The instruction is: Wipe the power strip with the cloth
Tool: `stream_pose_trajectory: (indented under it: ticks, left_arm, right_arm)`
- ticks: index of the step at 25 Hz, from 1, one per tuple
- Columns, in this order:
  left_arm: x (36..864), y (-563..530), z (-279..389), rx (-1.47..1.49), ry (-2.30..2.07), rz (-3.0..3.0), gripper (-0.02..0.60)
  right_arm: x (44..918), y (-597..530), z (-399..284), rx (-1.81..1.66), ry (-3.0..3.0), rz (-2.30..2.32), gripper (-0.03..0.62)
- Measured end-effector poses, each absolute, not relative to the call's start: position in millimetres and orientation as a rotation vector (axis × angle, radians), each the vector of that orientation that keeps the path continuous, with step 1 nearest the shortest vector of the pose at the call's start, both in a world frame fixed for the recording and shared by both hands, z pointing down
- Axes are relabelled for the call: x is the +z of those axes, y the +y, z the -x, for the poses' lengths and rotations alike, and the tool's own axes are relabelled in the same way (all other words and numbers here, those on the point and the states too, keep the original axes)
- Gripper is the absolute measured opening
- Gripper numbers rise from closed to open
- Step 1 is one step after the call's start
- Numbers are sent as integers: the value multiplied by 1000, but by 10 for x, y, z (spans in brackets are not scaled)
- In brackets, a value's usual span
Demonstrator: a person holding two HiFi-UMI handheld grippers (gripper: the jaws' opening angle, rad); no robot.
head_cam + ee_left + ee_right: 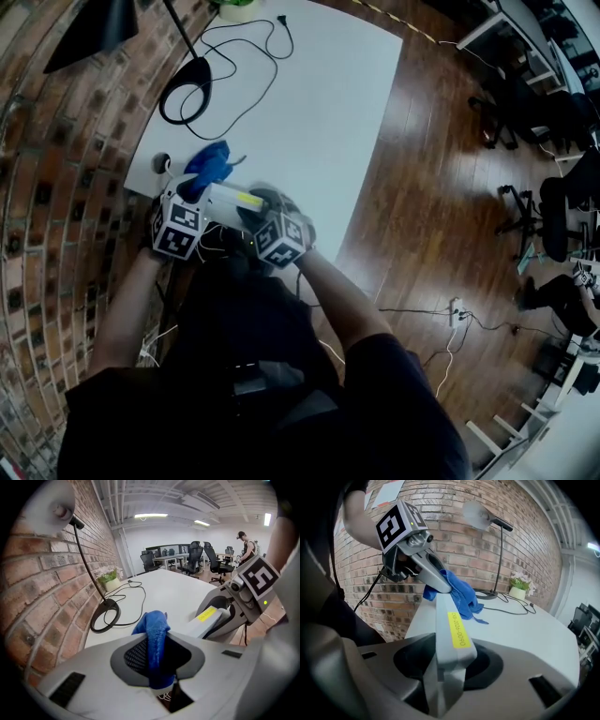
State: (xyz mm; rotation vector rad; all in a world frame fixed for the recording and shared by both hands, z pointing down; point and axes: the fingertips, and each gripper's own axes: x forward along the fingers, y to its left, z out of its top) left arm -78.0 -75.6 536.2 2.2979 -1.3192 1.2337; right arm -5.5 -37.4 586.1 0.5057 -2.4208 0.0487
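Your right gripper point(449, 660) has its fingers pinching the near end of the power strip point(452, 620). That holds it up over the near edge of the surface point(309, 103), so your left gripper point(195, 190), fingers clamped on the blue cloth point(154, 630), can work its far end. The lamp base point(183, 94) lies well apart, leaving the middle open, and the brick wall point(56, 187) crowds your left.

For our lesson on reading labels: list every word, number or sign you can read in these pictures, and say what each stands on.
"2026-0090", after two letters too blurred to be sure of: on the yellow sticker on the power strip, read in the right gripper view.
Marker cubes: black-and-white square patterns only, no words.
Nothing else can be read.
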Motion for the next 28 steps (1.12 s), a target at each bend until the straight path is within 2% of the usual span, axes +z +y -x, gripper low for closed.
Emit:
stream_pose_trajectory:
  ticks: [5,10,28]
  left_arm:
    - [5367,-688,630,1220,-1283,-2300,81]
    - [5353,-713,584,1088,-1306,-2271,81]
    - [5397,-502,89,1043,-1166,-2362,84]
  right_arm:
    - [5883,-346,53,59,-2419,-497,186]
    - [5842,-379,55,35,-2414,-495,184]
    - [5880,-341,84,44,-2420,-491,184]
